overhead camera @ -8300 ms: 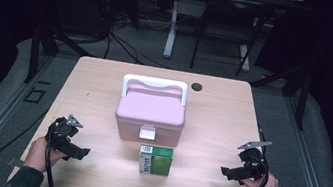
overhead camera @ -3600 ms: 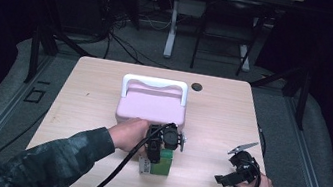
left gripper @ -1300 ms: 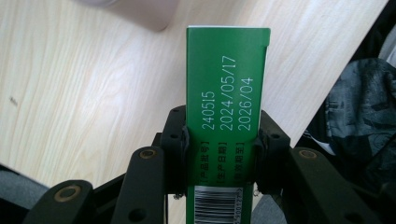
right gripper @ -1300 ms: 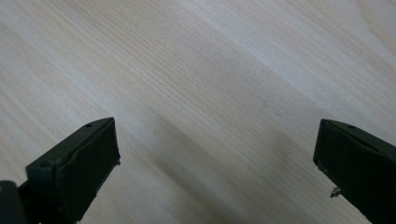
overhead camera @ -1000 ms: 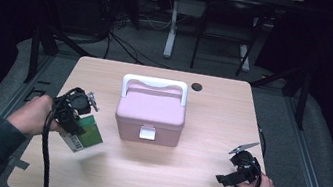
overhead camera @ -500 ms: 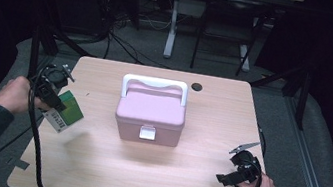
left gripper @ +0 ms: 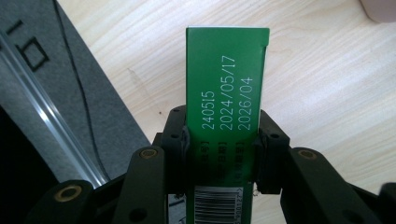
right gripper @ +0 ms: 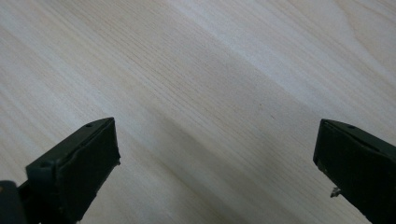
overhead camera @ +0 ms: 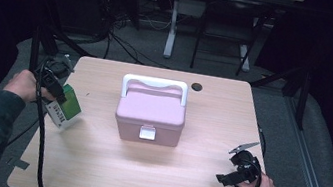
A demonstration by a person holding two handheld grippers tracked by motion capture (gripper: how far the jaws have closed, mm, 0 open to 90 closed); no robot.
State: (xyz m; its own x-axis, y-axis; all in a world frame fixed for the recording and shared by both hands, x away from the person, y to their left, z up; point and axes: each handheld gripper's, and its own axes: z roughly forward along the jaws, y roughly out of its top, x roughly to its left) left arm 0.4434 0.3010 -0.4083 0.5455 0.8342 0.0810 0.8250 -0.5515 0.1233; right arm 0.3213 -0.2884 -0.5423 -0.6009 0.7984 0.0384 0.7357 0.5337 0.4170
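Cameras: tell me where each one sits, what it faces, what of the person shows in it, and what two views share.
High view: above the person's side, looking forward and down on the table; both forearms, the left gripper and the right gripper show.
Left gripper view: rides the left gripper, looking along its jaws shut on the green box.
Right gripper view: rides the right gripper, looking past its open jaws at bare wood.
Shared: the high and left gripper views both show the green box and a corner of the pink case.

The green box's (left gripper: 226,107) lower end runs off the bottom of the left gripper view, its barcode cut off; small print between the jaws is blurred.
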